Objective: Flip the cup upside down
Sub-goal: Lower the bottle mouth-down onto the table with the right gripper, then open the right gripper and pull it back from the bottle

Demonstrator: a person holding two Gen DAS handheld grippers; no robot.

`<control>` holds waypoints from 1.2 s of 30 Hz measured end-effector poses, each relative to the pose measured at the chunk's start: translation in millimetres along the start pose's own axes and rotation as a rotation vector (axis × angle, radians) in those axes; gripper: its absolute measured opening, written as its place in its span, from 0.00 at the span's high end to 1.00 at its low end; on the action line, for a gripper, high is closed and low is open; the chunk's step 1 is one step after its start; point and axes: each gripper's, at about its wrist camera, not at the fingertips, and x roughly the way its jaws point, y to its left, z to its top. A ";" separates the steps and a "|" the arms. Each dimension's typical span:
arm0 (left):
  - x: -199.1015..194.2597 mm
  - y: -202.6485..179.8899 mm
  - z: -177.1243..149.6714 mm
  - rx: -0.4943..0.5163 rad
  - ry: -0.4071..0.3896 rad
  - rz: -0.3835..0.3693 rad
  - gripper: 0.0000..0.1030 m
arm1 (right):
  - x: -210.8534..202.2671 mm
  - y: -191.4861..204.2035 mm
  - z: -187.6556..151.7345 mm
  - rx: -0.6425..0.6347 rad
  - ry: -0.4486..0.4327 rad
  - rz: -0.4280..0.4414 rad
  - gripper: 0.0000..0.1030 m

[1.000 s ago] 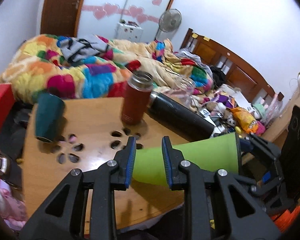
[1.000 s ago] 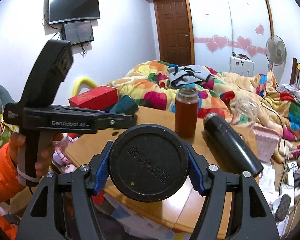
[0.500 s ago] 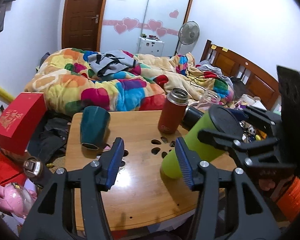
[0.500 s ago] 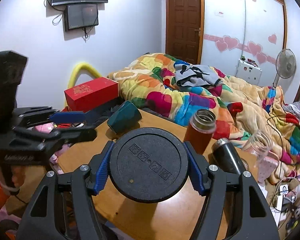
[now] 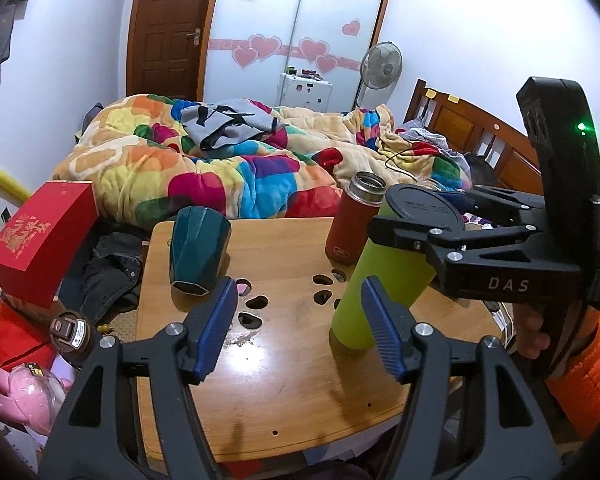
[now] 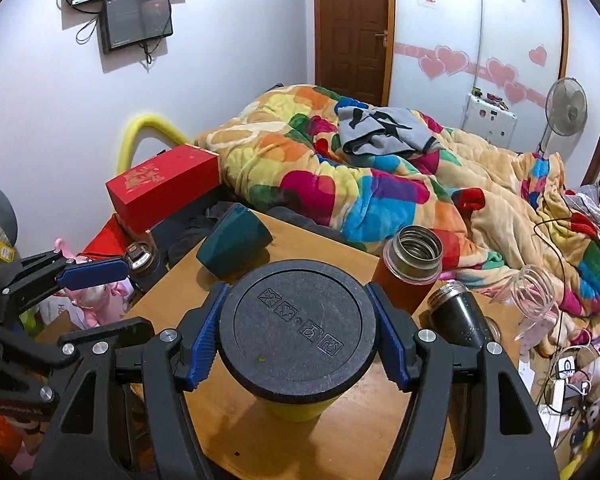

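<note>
A lime-green cup with a black base stands tilted on the wooden table, its green end down on the wood and its black end up. My right gripper is shut on the black end; it shows in the left wrist view too. My left gripper is open and empty, just in front of the cup, its right pad beside the cup's lower end. The left gripper shows at the left of the right wrist view.
On the table stand a dark teal cup upside down, a red flask with an open top and a black flask lying down. A red box sits left. A bed with a colourful quilt lies behind.
My left gripper let go of the green cup, opened and drew back. My right gripper turned the cup from lying sideways to nearly upright and lowered it onto the table.
</note>
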 end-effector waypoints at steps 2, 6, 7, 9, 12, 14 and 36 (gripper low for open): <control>-0.5 -0.1 -0.4 0.002 0.000 0.000 0.38 | 0.1 1.8 0.0 -0.006 0.000 -0.005 0.38; -0.4 -0.2 0.1 -0.001 0.000 0.001 0.36 | -1.1 0.4 -0.2 0.018 -0.002 0.004 0.38; -0.3 0.1 0.2 0.001 0.000 0.001 0.36 | -0.8 -1.0 0.8 0.025 -0.002 0.009 0.38; -0.7 -0.4 0.4 0.005 -0.003 0.003 0.36 | -1.5 -2.2 0.5 0.034 -0.001 0.012 0.38; -4.7 -3.0 2.7 0.020 -0.014 0.010 0.36 | -5.0 -1.4 -0.5 0.034 -0.006 0.007 0.38; -9.7 -7.0 5.9 0.031 -0.026 0.010 0.35 | -10.6 -1.4 -1.5 0.030 -0.018 0.009 0.38; -96.1 -81.0 28.7 0.111 -0.244 0.067 0.01 | -168.4 -16.3 -31.2 0.106 -0.323 -0.110 0.00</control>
